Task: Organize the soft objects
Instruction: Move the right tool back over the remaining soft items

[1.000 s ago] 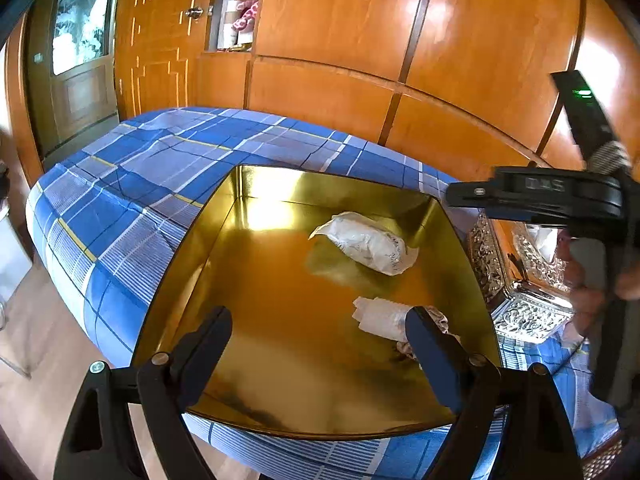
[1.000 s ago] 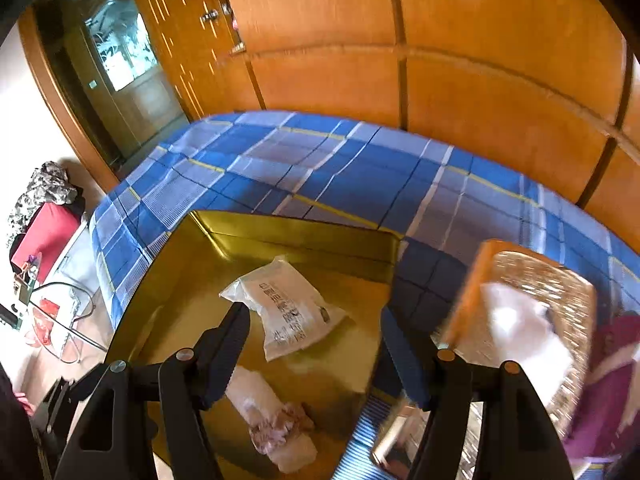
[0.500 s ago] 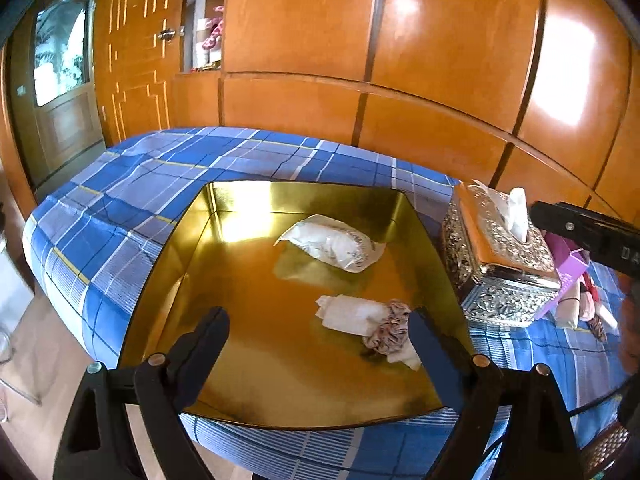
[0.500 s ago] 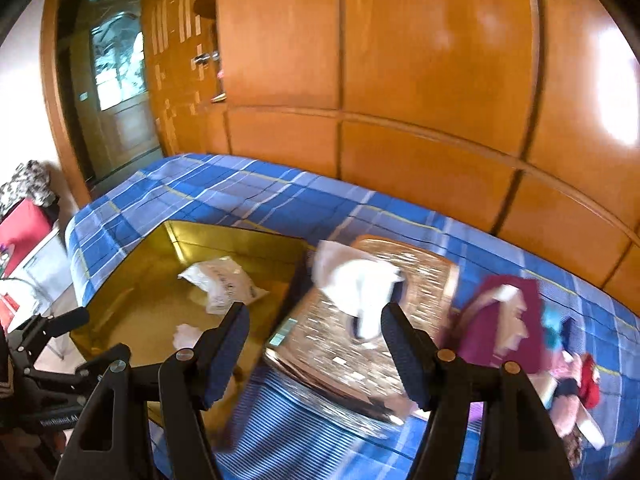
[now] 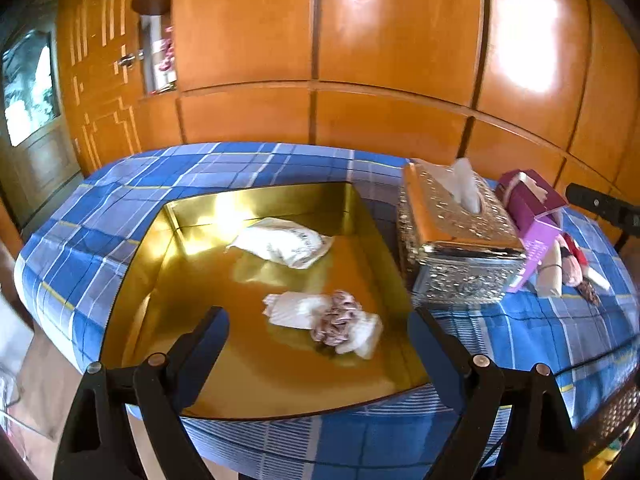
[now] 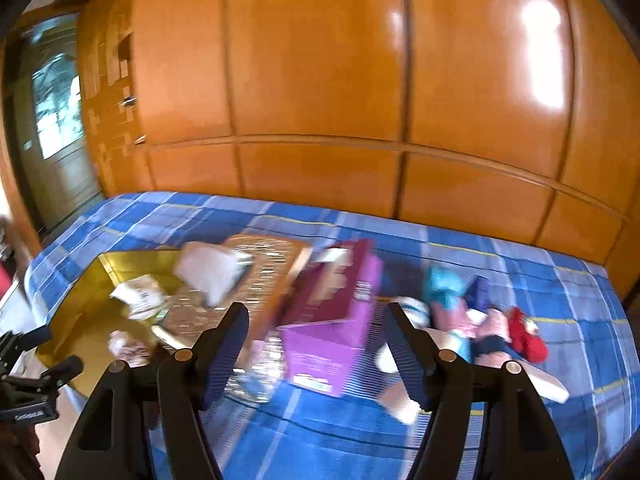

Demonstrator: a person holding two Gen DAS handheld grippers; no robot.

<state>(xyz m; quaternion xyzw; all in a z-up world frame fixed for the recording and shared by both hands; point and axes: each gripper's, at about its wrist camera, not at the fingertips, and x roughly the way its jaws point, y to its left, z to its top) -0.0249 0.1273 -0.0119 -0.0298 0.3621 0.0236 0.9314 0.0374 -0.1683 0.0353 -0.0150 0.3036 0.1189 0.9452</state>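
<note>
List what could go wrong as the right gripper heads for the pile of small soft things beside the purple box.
1. The small soft items lie bunched and overlapping, so the open right gripper may pinch several at once or drag neighbours along.
2. The purple box and the ornate tissue box stand between that pile and the gold tray; a low carry could knock them.
3. The right wrist view is blurred, so aim may be off.
</note>
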